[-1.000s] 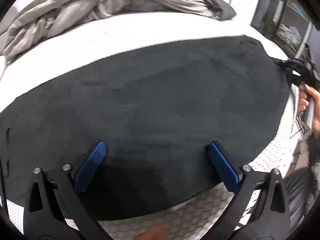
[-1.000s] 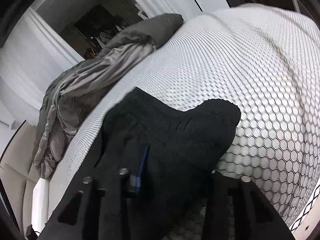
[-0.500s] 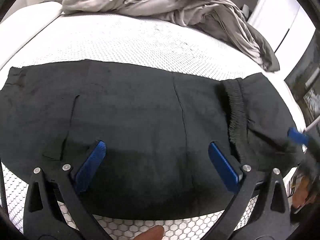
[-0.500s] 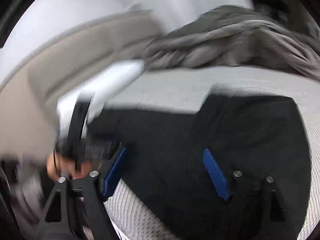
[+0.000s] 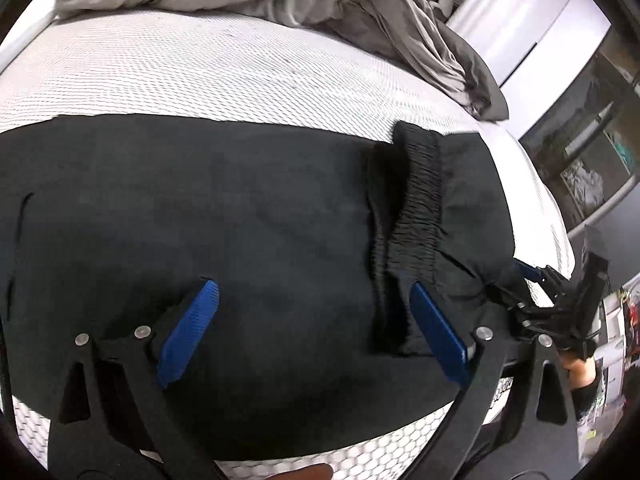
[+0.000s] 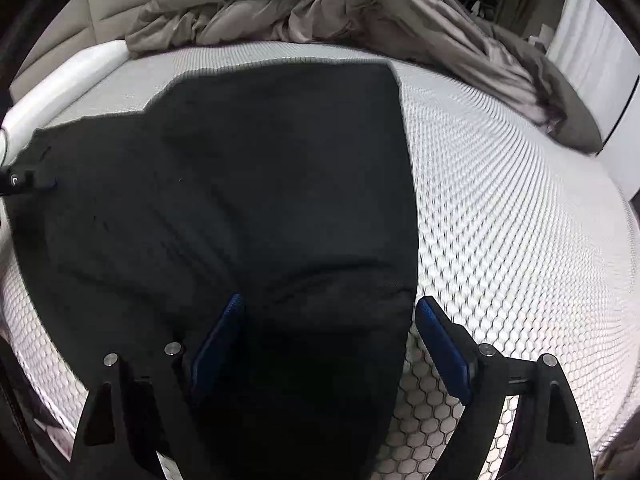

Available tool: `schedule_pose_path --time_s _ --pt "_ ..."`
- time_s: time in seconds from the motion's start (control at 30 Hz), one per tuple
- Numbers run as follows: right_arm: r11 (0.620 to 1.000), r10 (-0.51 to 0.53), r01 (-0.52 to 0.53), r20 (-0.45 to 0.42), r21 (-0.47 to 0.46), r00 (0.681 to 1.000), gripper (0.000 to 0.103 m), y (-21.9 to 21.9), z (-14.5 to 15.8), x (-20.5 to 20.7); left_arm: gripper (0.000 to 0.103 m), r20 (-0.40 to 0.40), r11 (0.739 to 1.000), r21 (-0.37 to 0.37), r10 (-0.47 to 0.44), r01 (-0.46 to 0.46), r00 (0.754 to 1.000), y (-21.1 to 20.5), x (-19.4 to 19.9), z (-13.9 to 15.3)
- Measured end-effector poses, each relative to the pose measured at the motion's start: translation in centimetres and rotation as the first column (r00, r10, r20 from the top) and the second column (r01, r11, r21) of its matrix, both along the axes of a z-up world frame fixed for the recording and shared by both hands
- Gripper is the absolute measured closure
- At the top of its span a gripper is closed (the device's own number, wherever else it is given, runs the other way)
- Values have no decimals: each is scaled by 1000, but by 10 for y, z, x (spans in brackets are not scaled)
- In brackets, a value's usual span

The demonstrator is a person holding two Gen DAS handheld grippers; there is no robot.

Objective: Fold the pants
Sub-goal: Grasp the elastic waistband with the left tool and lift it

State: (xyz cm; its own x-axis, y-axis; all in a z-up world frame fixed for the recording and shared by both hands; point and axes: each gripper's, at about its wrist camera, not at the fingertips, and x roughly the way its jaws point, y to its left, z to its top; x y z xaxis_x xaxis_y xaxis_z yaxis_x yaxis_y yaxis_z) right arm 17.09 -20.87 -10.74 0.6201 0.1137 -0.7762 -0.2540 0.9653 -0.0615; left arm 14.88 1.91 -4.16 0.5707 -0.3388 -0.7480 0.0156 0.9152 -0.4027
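Observation:
Black pants lie spread on the white honeycomb mattress, their elastic waistband folded over at the right. My left gripper hovers above the near half of the cloth, its jaws wide and closing, the blue pads not pressing on anything. At the pants' right edge is my right gripper. In the right wrist view the right gripper has its jaws opening, with the right edge of the pants between them but not pinched. The left gripper shows at the far left edge.
A crumpled grey duvet is heaped along the back of the bed. A beige headboard stands at the back left, with white wardrobe doors and dark shelves off to the right. The mattress's near edge runs just below the left gripper.
The right gripper was shut on a bunch of the pants and has since let go, rolling and swinging sideways. The left view has swung, and the waistband end is now folded over.

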Motion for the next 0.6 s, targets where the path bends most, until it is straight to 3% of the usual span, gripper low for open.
schedule_pose_path --time_s 0.17,0.2,0.27,0.33,0.4,0.47,0.5,0.6 --pt "999 -19 19 0 26 1000 15 -14 8 -9 17 -10 995 -50 -86 85 996 -31 14 -4" --pt "999 -20 20 -1 33 1000 15 -14 8 -10 31 -19 990 -80 -118 116 993 -36 20 -7" --pt "999 -20 20 1 42 1000 15 -13 8 -11 48 -68 977 -146 -164 152 984 -43 32 -16" --pt "999 -18 18 -1 50 1000 15 -14 6 -14 49 -96 969 -188 -179 159 979 -49 46 -24" --pt "998 -18 18 -3 62 1000 15 -20 6 -11 62 -93 968 -212 -157 134 983 -52 56 -28" --pt "997 -18 18 -1 76 1000 15 -29 5 -17 68 -94 967 -237 -114 89 989 -53 61 -29" --pt "997 -19 19 0 78 1000 15 -28 5 -16 77 -84 971 -225 -96 75 992 -54 61 -29" --pt "997 -23 23 1 73 1000 15 -25 4 -14 88 -28 973 -224 -54 46 998 -56 53 -24"
